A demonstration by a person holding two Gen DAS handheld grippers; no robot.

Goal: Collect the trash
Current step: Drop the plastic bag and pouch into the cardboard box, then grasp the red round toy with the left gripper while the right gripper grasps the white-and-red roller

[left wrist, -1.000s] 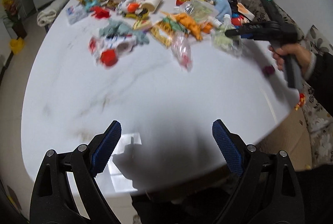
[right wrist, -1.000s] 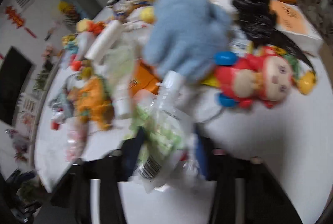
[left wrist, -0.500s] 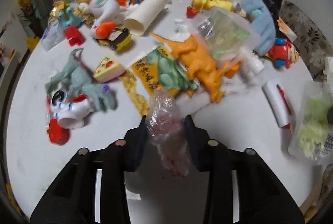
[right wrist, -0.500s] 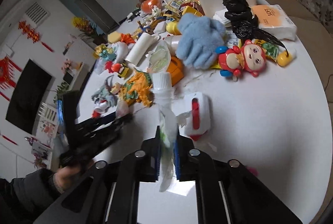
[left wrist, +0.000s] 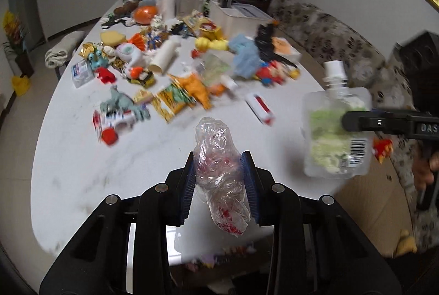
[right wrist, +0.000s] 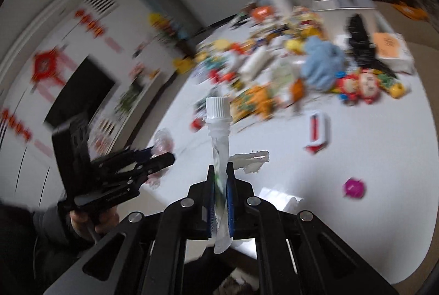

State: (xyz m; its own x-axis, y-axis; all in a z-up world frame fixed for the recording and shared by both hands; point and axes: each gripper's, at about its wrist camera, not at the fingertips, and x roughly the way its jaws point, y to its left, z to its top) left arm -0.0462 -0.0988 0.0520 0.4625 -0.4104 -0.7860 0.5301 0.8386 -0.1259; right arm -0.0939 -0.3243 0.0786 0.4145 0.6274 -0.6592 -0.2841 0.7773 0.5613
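My left gripper (left wrist: 219,157) is shut on a crumpled clear plastic bag (left wrist: 216,157) with red print, held above the near edge of the white marble table (left wrist: 109,157). My right gripper (right wrist: 220,171) is shut on an empty spouted drink pouch (right wrist: 221,146) with a white cap, seen edge-on. The pouch also shows in the left wrist view (left wrist: 334,135) at the right, off the table's right edge, with the right gripper (left wrist: 345,122) clamped on it. The left gripper with its bag shows in the right wrist view (right wrist: 164,157) at the left.
Toys and wrappers crowd the far half of the table: an orange dinosaur (left wrist: 196,89), a yellow snack packet (left wrist: 170,100), a blue glove (left wrist: 245,53), a red-white box (left wrist: 260,108). A torn white paper scrap (right wrist: 251,160) and a pink ball (right wrist: 354,186) lie near the front. A cardboard box (left wrist: 370,201) stands at the right.
Both grippers have pulled back and up from the clutter with their items. The left one carries the plastic bag, the right one the pouch, which has swung off the table's right edge.
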